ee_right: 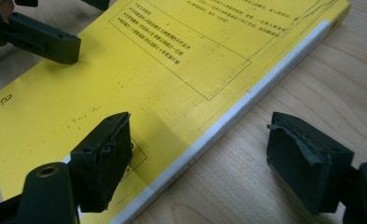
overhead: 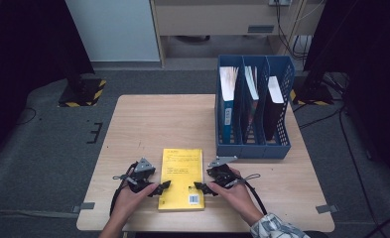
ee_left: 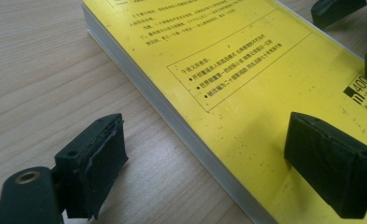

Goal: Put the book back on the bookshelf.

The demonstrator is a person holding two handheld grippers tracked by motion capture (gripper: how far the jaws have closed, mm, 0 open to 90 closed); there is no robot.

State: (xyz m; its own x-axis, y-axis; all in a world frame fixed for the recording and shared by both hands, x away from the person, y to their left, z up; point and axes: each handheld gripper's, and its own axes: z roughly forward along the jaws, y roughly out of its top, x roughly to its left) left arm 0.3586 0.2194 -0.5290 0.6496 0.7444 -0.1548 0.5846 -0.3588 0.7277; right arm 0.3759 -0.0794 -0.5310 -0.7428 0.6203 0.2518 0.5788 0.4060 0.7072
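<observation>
A yellow book point(overhead: 181, 178) lies flat, cover up, near the front edge of the wooden table point(overhead: 148, 124). My left gripper point(overhead: 163, 187) is at the book's left side, open. In the left gripper view its jaws point(ee_left: 209, 144) straddle the page edge, one over the bare wood and one over the yellow cover point(ee_left: 228, 60). My right gripper point(overhead: 198, 187) is at the book's right side, also open. In the right gripper view point(ee_right: 202, 147) one jaw hangs over the cover point(ee_right: 148, 79) and the other over the table, with the white-striped spine edge between them. Neither pair of pads presses on the book.
A blue three-slot file rack point(overhead: 252, 144) stands at the back right of the table with upright books and folders in it, a short way beyond the right gripper. Bare wood stretches behind and left of the book. The table's front edge runs just under the hands.
</observation>
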